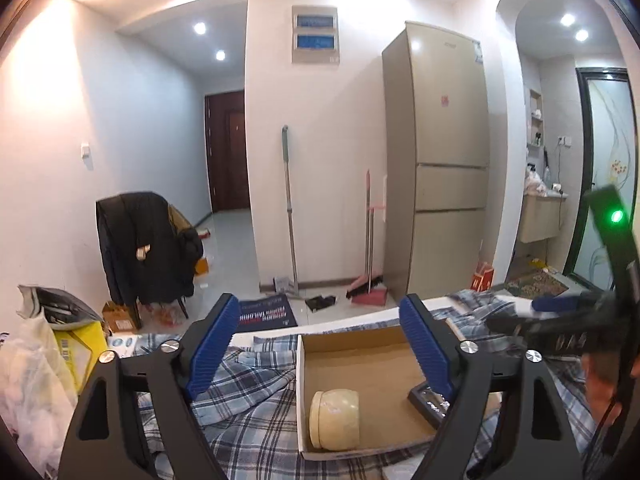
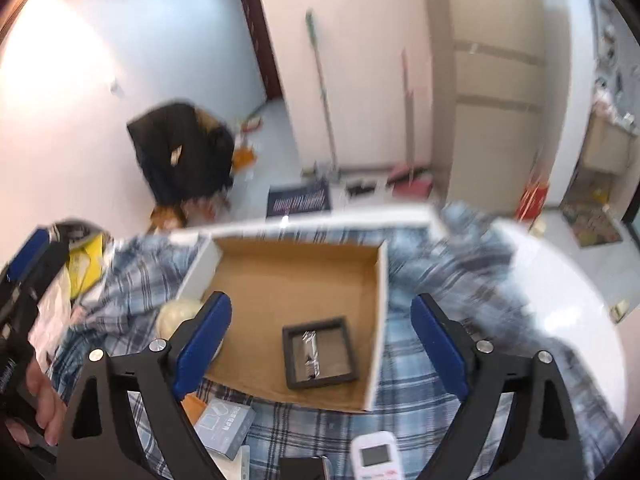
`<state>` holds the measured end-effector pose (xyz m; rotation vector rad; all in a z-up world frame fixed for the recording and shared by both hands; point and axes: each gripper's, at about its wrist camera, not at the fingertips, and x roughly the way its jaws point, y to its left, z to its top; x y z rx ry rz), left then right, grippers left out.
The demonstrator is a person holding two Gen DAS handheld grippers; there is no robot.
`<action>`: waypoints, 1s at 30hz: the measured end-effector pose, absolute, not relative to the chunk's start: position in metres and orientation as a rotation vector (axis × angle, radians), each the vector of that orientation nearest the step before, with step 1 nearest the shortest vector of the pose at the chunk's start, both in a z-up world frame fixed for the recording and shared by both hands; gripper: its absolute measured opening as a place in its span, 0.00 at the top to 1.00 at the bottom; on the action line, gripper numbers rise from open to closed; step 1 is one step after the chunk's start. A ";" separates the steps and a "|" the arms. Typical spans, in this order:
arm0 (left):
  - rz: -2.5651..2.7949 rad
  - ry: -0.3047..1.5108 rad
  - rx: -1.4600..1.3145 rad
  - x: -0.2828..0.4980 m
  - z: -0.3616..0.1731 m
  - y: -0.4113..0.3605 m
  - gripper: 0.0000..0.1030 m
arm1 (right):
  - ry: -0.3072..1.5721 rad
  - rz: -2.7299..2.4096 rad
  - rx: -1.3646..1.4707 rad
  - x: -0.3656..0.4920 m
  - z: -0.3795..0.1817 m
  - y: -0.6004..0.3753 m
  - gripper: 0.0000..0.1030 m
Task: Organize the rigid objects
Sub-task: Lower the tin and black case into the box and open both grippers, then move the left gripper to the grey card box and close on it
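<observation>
Hand-held gripper (image 2: pixel 320 344) above box (image 2: pixel 298 258) with frame (image 2: pixel 320 354)

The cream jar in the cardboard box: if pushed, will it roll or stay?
The cream jar lies on its side in the cardboard box, so its round wall probably rolls easily. It looks rigid and smooth, perhaps slippery between pads. The box walls would likely stop it.

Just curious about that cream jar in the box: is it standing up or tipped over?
Tipped over. The jar lies on its side in the box.
</observation>
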<state>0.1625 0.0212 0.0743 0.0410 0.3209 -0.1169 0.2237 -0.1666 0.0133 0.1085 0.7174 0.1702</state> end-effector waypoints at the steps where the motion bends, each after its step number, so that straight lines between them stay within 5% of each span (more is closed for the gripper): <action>1: -0.121 0.296 0.041 0.151 0.080 0.021 0.17 | 0.684 0.158 0.108 0.216 0.022 -0.169 0.12; 4: -0.123 0.244 0.040 0.126 0.091 0.020 0.16 | 0.593 0.156 0.093 0.186 0.044 -0.175 0.01; 7: -0.082 0.166 0.028 0.099 0.100 0.022 0.01 | 0.518 0.153 0.085 0.160 0.058 -0.174 0.01; 14: -0.004 -0.017 0.016 0.041 0.107 0.022 0.00 | 0.356 0.162 0.041 0.103 0.069 -0.172 0.01; 30: -0.044 0.467 -0.144 0.094 0.018 0.013 0.00 | 0.367 0.103 0.033 0.102 0.012 -0.183 0.00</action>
